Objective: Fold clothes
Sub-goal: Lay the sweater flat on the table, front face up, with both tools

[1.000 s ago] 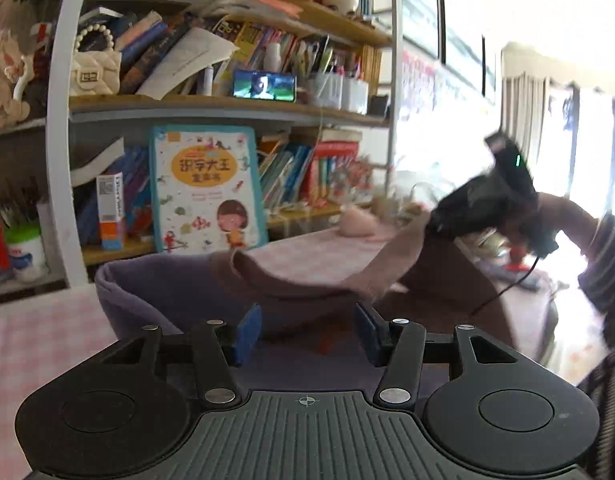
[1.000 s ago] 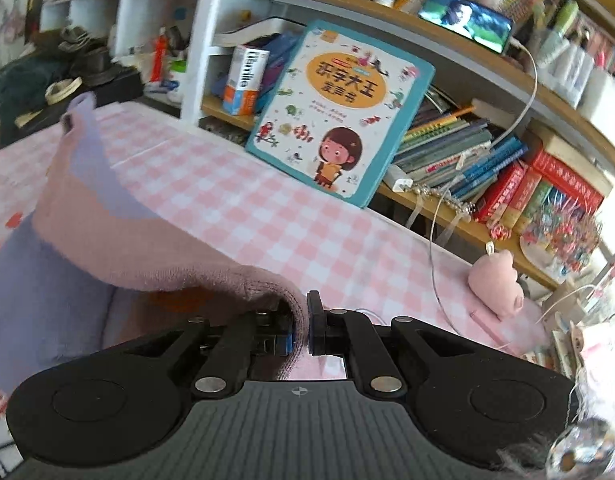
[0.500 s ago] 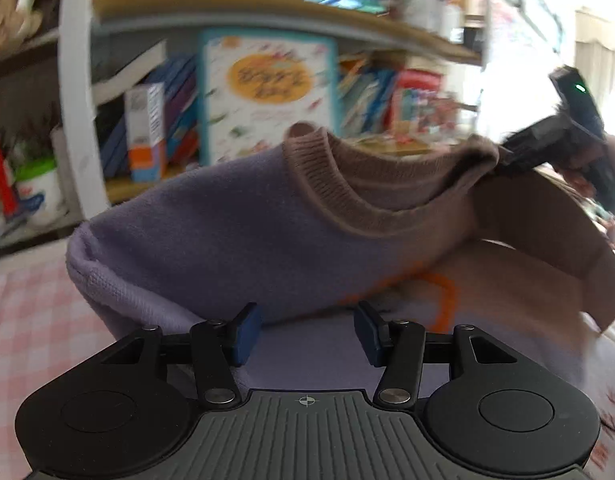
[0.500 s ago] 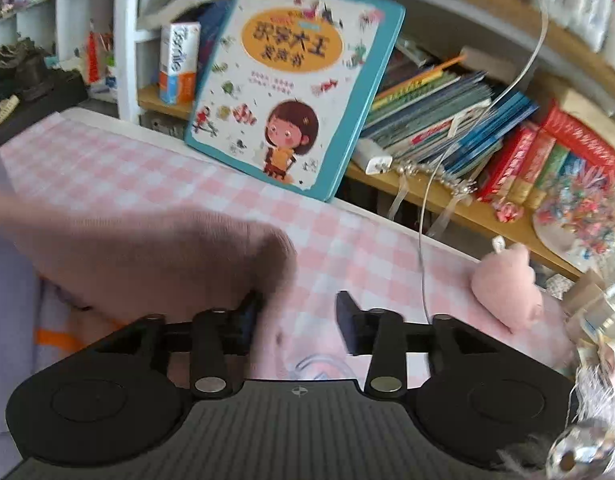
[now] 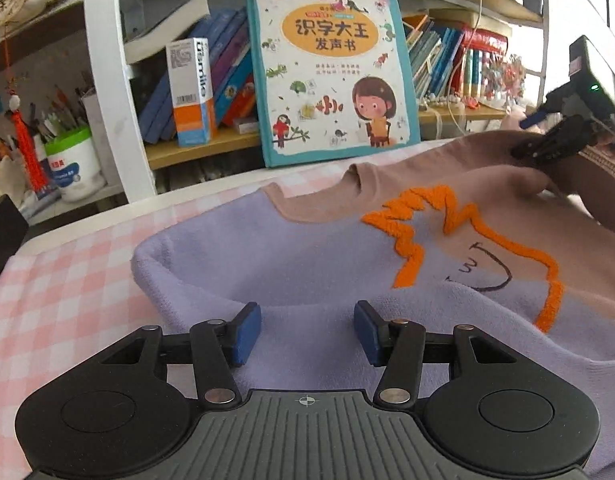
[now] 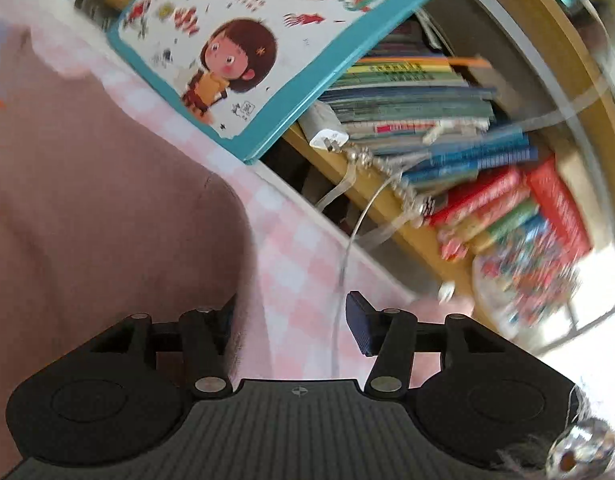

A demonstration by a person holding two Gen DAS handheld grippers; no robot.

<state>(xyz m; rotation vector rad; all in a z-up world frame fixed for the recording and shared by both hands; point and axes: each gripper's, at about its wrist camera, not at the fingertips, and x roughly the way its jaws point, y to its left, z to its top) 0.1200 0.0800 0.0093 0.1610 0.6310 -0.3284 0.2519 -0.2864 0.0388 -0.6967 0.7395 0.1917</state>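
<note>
A lilac and brown-pink sweater (image 5: 327,256) with an orange zigzag patch lies front up on the pink checked table (image 5: 67,272), neck toward the shelf. My left gripper (image 5: 307,332) is open just above its lilac shoulder, holding nothing. My right gripper (image 6: 291,320) is open at the sweater's brown-pink edge (image 6: 107,220), its left finger hidden behind the cloth. It also shows in the left wrist view (image 5: 547,140) at the far right above the sweater.
A bookshelf (image 5: 107,80) stands right behind the table with a large children's book (image 5: 331,72) leaning on it, a white tub (image 5: 73,168) at left, and a dangling white cable (image 6: 347,248). A pink plush toy (image 6: 439,312) lies beyond the right gripper.
The right gripper has opened and let go of the sweater. The sweater has dropped from held up to lying flat, front up. The left gripper stays open.
</note>
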